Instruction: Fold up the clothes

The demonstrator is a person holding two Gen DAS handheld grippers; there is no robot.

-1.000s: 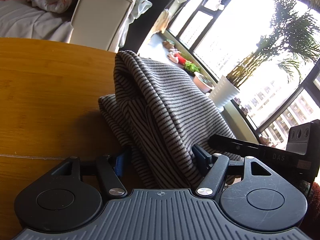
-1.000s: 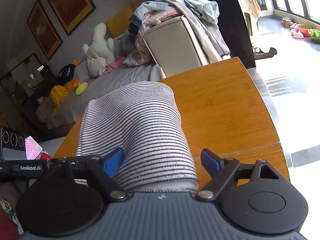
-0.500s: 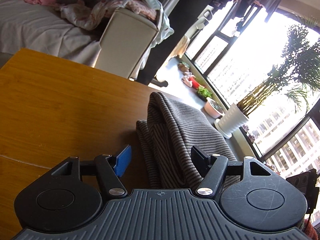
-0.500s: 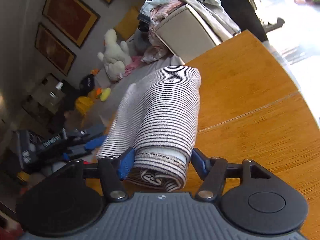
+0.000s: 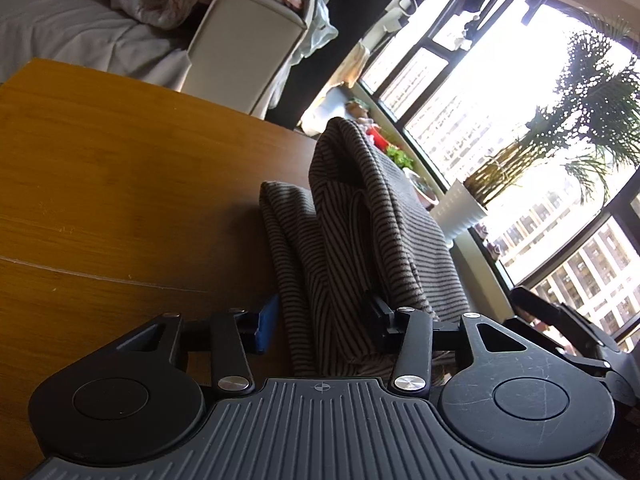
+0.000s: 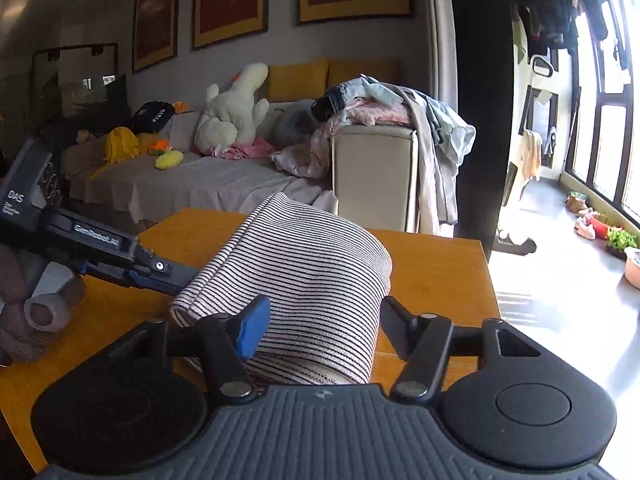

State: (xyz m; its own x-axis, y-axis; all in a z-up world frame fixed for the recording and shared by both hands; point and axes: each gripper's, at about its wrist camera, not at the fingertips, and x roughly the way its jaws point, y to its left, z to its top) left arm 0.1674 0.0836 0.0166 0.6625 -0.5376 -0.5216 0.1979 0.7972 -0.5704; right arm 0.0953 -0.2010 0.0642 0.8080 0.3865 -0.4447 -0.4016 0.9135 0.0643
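A folded black-and-white striped garment [image 5: 360, 232] lies in a thick bundle on the wooden table [image 5: 120, 184]. My left gripper [image 5: 320, 316] is shut on one end of it, fabric bunched between the fingers. In the right wrist view the same striped garment [image 6: 304, 276] fills the space between the fingers of my right gripper [image 6: 320, 320], which is shut on its other end. The left gripper [image 6: 120, 256] shows there at the left, reaching into the bundle's side. The right gripper's body [image 5: 572, 332] shows at the right edge of the left wrist view.
A beige armchair [image 6: 376, 176] heaped with clothes stands past the table's far edge. A sofa [image 6: 180, 184] with soft toys is behind it. Windows and a potted plant [image 5: 464, 212] line the right. The table [image 6: 440, 272] ends near the sunlit floor.
Both grippers have swung round with the bundle and lowered it onto the table. The right wrist view turned from the table towards the sofa. The jaws stay closed on the garment.
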